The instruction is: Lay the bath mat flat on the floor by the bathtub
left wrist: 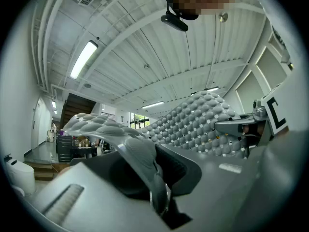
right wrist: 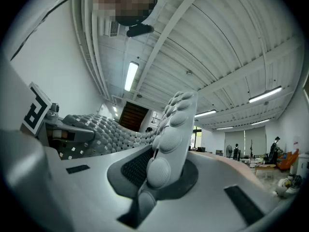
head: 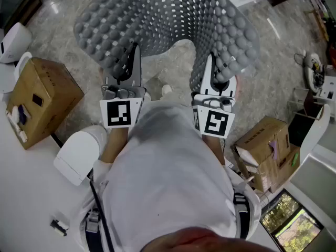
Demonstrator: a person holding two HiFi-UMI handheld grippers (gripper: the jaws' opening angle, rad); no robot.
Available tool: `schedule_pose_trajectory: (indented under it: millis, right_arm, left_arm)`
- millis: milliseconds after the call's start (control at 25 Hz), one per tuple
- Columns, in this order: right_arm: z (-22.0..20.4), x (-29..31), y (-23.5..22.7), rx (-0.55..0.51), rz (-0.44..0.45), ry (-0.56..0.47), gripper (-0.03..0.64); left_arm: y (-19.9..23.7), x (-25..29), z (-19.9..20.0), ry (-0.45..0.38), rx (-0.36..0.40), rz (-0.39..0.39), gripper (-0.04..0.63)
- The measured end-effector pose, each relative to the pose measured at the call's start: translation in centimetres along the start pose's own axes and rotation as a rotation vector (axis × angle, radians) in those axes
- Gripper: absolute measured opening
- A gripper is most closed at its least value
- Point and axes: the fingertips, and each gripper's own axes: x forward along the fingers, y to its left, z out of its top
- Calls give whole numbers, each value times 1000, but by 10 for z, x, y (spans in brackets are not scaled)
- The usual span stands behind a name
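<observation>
A grey bath mat [head: 168, 20] covered in round bumps and small square holes hangs in the air in front of me, held up by two of its corners. My left gripper [head: 127, 67] is shut on the mat's left corner; in the left gripper view the mat [left wrist: 145, 151] runs pinched between the jaws. My right gripper [head: 214, 73] is shut on the right corner, and the mat edge [right wrist: 169, 139] stands between its jaws in the right gripper view. Both grippers point upward toward the ceiling. The mat sags in an arch between them.
A cardboard box [head: 39, 101] stands at the left, another cardboard box [head: 265, 151] at the right. A white toilet lid [head: 79, 154] lies at my lower left. The marbled floor [head: 173, 70] shows under the mat. White bathtub rim [head: 18, 193] runs along the left.
</observation>
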Motion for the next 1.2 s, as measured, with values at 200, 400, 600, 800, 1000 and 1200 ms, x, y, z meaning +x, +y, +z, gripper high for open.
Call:
schedule_pose_trajectory:
  millis: [200, 400, 600, 800, 1000, 1200]
  right_arm:
    - [-5, 10, 6, 46, 27, -7, 23]
    - [-37, 11, -10, 82, 52, 45, 25]
    - [-76, 1, -56, 117, 75, 110, 25]
    - [-117, 15, -72, 133, 115, 176, 25]
    - [-144, 36, -82, 146, 129, 229, 25]
    - [-144, 42, -85, 152, 107, 220, 26]
  left_arm:
    - [3, 2, -6, 9, 9, -6, 20]
    - [-9, 6, -25, 35, 11, 5, 20]
    - [-55, 18, -54, 106, 41, -13, 20]
    - [-72, 36, -88, 218, 70, -33, 21]
    - [-76, 57, -105, 281, 101, -65, 21]
    - [-74, 67, -104, 287, 116, -95, 21]
